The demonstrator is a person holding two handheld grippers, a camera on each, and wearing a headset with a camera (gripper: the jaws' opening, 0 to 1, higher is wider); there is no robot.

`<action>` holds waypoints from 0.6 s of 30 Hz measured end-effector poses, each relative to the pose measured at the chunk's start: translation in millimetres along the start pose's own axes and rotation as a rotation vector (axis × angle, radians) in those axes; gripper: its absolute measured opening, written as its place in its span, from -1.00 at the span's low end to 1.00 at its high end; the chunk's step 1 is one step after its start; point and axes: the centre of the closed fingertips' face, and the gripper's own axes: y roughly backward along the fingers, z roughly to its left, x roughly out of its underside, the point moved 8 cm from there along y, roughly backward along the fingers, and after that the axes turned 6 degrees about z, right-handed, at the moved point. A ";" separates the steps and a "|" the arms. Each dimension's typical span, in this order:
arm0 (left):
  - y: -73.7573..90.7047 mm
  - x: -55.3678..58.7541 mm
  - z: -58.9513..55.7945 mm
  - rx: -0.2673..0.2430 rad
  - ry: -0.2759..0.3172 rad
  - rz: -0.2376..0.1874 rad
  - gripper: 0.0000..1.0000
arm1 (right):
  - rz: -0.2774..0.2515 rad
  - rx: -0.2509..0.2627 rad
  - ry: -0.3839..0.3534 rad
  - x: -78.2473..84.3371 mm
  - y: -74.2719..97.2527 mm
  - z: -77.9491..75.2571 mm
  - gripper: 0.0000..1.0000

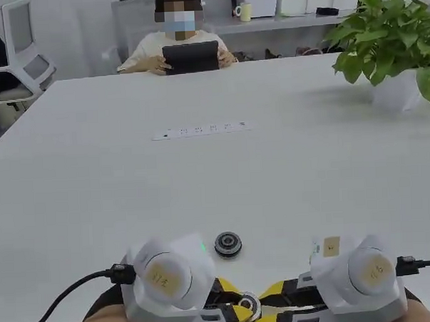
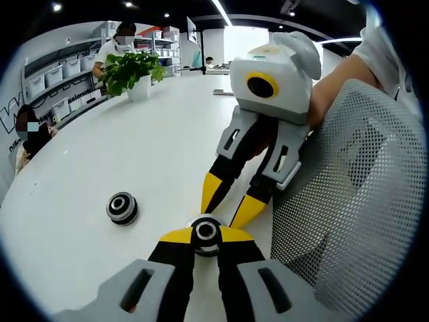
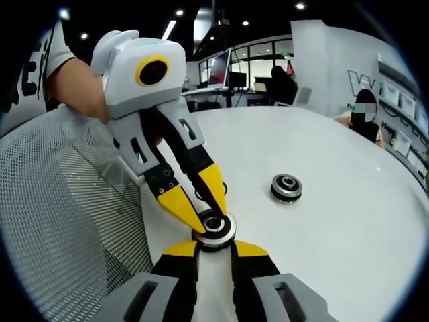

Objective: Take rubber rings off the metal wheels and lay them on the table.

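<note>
Head view: a wide white rectangular tabletop runs from the near edge to the far one. At 6 o'clock, by the near edge, the left gripper and the right gripper, both white-bodied with black-and-yellow fingers, meet tip to tip on a small round black-ringed metal wheel. A second black-ringed metal wheel lies flat on the table just at 11 o'clock of the first, apart from both grippers. A flush grey socket strip sits mid-table at 12 o'clock. Beyond it, a seated person holding a dark tablet is at the far edge. A leafy green plant in a white pot stands at 2 o'clock.

Left gripper view: the left fingers rise from 6 o'clock, yellow tips clamped on either side of the first wheel. The right gripper enters from 1 o'clock, its tips closed on the same wheel's far rim. A grey mesh chair back is at 3 o'clock.

Right gripper view: the right tips flank the wheel from 6 o'clock and the left gripper's tips pinch it from 11 o'clock. Both wheels carry their rubber rings.
</note>
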 end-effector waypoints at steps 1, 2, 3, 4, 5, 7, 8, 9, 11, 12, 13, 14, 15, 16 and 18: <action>0.0 0.0 0.0 0.000 0.000 0.000 -0.86 | 0.000 0.000 -0.001 0.2 0.2 0.2 -0.70; -0.1 0.0 0.0 0.000 -0.002 -0.001 -0.86 | 0.000 -0.001 -0.003 0.3 0.3 0.1 -0.70; -0.1 0.1 0.0 -0.001 0.000 -0.001 -0.86 | -0.001 -0.001 -0.006 0.5 0.4 0.2 -0.70; -0.2 0.1 0.1 -0.001 -0.001 -0.001 -0.86 | -0.003 -0.002 -0.010 0.7 0.3 0.1 -0.70; -0.2 0.1 0.1 -0.001 -0.001 -0.001 -0.86 | -0.007 -0.004 -0.026 1.4 0.4 0.0 -0.71; -0.2 0.2 0.1 -0.002 0.001 -0.002 -0.86 | -0.009 -0.005 -0.039 2.4 0.7 -0.4 -0.72; -0.3 0.3 0.1 -0.003 0.002 -0.003 -0.86 | -0.009 -0.005 -0.042 2.6 0.8 -0.7 -0.73; -0.3 0.2 0.0 -0.004 0.003 -0.003 -0.86 | -0.009 -0.005 -0.046 2.7 0.9 -0.6 -0.74; -0.4 0.1 0.1 -0.004 0.004 -0.003 -0.86 | -0.006 -0.004 -0.045 2.6 1.0 -0.4 -0.74; -0.4 0.1 0.1 -0.005 0.004 -0.003 -0.86 | -0.005 -0.003 -0.047 2.6 1.0 -0.6 -0.75; -0.4 0.2 0.0 -0.006 0.005 -0.003 -0.86 | -0.005 -0.003 -0.050 2.8 1.1 -0.6 -0.76; -0.4 0.3 0.0 -0.007 0.007 -0.004 -0.86 | -0.007 -0.004 -0.061 2.9 1.6 -0.4 -0.77; -0.4 0.4 0.0 -0.007 0.007 -0.004 -0.86 | -0.011 -0.006 -0.077 3.4 1.9 -0.2 -0.78; -0.4 0.4 0.1 -0.007 0.009 -0.004 -0.86 | -0.017 -0.009 -0.093 4.5 2.0 -1.2 -0.79; -0.4 0.4 0.2 -0.010 0.012 -0.004 -0.86 | -0.016 -0.009 -0.097 5.4 2.7 -1.8 -0.87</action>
